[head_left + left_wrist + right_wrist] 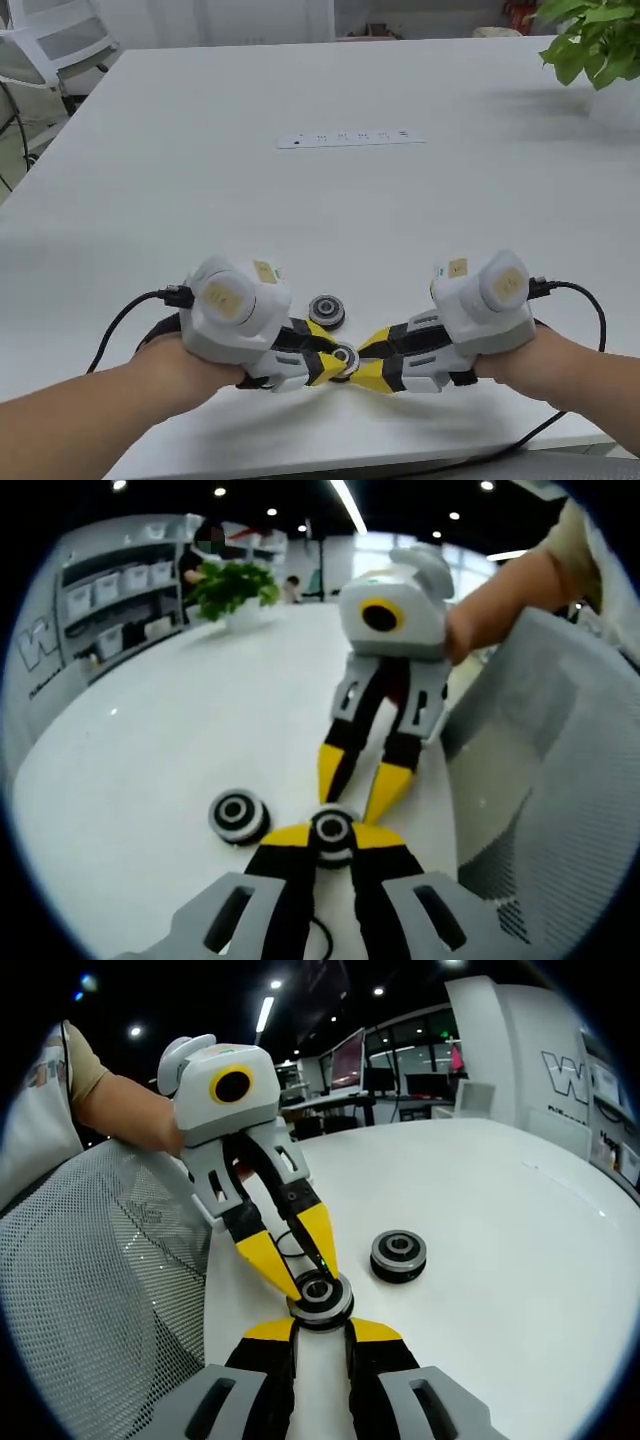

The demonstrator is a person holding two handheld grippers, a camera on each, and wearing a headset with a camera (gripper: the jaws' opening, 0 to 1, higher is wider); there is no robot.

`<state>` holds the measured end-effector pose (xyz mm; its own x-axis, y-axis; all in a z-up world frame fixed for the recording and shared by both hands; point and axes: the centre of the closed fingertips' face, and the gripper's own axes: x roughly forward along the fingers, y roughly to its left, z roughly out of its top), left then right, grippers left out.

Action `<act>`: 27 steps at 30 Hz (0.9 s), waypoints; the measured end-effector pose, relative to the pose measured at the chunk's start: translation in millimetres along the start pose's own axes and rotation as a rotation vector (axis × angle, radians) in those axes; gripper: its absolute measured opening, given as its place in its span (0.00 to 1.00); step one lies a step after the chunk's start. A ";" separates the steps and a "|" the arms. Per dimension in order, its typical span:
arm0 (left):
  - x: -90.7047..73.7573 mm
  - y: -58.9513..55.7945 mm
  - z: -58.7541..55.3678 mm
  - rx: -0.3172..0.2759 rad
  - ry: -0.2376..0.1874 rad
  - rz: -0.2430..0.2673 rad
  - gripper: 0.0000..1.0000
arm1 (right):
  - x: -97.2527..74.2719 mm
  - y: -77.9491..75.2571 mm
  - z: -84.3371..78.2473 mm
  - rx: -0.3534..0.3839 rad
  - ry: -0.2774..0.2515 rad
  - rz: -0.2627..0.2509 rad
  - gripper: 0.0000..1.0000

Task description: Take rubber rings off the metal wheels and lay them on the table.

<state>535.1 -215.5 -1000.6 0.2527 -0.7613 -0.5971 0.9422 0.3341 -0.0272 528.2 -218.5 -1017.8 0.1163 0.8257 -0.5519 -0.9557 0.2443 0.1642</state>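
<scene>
The white worktop (300,180) carries the work near its front edge. The left gripper (322,368) and right gripper (368,370) meet tip to tip from opposite sides, equally near. Between them sits one wheel (343,357), face up; the left jaws are closed on it. The right jaws touch its ring (322,1318); we cannot tell whether they pinch it. We judge that peeling comes next. A second wheel (326,310) lies just behind, untouched.

A big W (562,1064) stands on the white wall (520,1030); smaller words under it look too blurry to read.
</scene>
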 end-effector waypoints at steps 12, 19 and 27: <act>0.0 0.6 -0.1 -0.011 -0.010 0.005 0.13 | -0.7 -0.1 -0.5 -0.016 0.010 -0.003 0.13; 0.6 1.1 -0.4 -0.006 -0.012 0.003 0.13 | -2.4 -4.7 -3.2 -0.008 0.020 -0.017 0.00; 0.8 1.1 -0.3 0.000 -0.009 0.007 0.13 | -2.3 -5.3 -3.2 0.040 0.017 -0.024 0.00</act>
<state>536.2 -215.6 -1001.4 0.2617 -0.7639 -0.5899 0.9402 0.3399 -0.0231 532.1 -223.4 -1020.0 0.1341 0.8110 -0.5694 -0.9412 0.2840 0.1829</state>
